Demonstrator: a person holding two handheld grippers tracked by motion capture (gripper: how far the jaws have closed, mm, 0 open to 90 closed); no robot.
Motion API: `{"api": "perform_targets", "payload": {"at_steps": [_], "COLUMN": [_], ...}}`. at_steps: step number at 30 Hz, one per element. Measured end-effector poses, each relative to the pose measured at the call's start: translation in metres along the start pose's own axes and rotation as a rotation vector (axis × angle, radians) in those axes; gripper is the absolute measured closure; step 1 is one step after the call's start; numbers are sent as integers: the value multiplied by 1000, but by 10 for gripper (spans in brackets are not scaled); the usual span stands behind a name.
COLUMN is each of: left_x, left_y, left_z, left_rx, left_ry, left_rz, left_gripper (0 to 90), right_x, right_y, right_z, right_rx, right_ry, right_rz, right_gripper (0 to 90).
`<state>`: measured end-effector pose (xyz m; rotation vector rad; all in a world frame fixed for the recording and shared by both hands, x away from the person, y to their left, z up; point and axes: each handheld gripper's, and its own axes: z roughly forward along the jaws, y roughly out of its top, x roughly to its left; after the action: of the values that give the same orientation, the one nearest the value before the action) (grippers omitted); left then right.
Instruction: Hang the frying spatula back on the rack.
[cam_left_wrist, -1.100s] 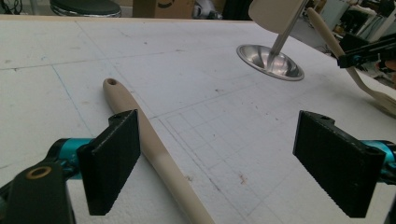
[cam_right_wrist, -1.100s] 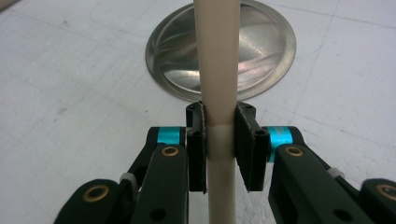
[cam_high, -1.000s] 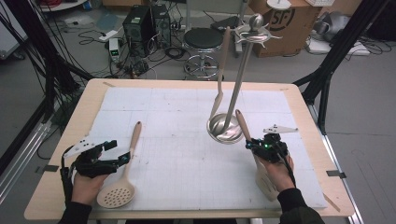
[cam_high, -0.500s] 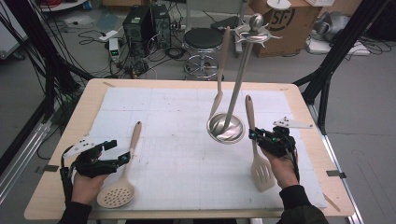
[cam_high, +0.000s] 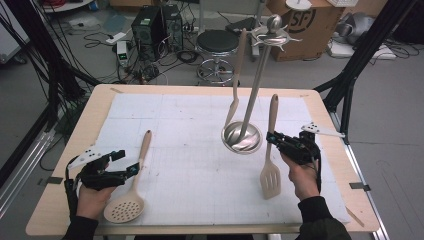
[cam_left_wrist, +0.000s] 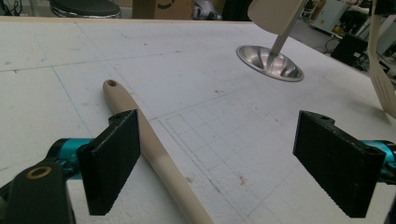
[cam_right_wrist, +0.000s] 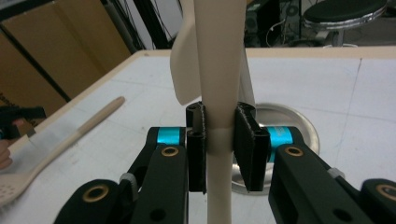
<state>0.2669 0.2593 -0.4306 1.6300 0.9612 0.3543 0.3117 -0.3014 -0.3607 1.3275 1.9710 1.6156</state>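
Note:
My right gripper (cam_high: 272, 140) is shut on the handle of a beige slotted spatula (cam_high: 270, 179), holding it off the white mat with its head hanging toward me. In the right gripper view both pads (cam_right_wrist: 246, 144) press on the spatula handle (cam_right_wrist: 217, 88). To its left stands a metal utensil stand (cam_high: 242, 138) with a round base, its pole rising to hooks where a beige utensil (cam_high: 235, 100) hangs. My left gripper (cam_high: 129, 161) rests open at the front left, right beside the handle of a beige perforated spoon (cam_high: 124, 207) lying flat. That handle (cam_left_wrist: 140, 135) lies by the left pad (cam_left_wrist: 112, 163).
A white gridded mat (cam_high: 190, 170) covers the wooden table (cam_high: 55, 210). Behind the table are a stool (cam_high: 219, 45), a computer case (cam_high: 150, 25), cables and a cardboard box (cam_high: 310, 25). Black frame posts stand at both sides.
My right gripper has risen with the spatula, whose head has come up off the mat and now hangs free. My left gripper and the perforated spoon have stayed put.

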Motion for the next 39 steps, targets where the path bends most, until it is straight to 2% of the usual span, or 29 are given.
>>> {"api": "perform_targets", "payload": {"at_steps": [5, 8, 18, 24, 39], "left_x": [-1, 0, 0, 0, 0], "left_y": [0, 0, 0, 0, 0], "left_z": [1, 1, 0, -1, -1], "left_rx": [2, 3, 0, -3, 0], "left_ry": [0, 0, -1, -1, -3], "left_rz": [1, 1, 0, 1, 2], "left_gripper": [158, 158, 158, 158, 158], "right_x": [6, 11, 28, 33, 46], "right_y": [6, 11, 35, 45, 69], "right_z": [-4, -4, -7, -12, -18], "right_rx": [-48, -61, -92, -139, -201], "right_ry": [17, 18, 40, 52, 72], "right_rz": [-13, -39, -65, -70, -93], "right_gripper": [762, 762, 762, 762, 761]}}
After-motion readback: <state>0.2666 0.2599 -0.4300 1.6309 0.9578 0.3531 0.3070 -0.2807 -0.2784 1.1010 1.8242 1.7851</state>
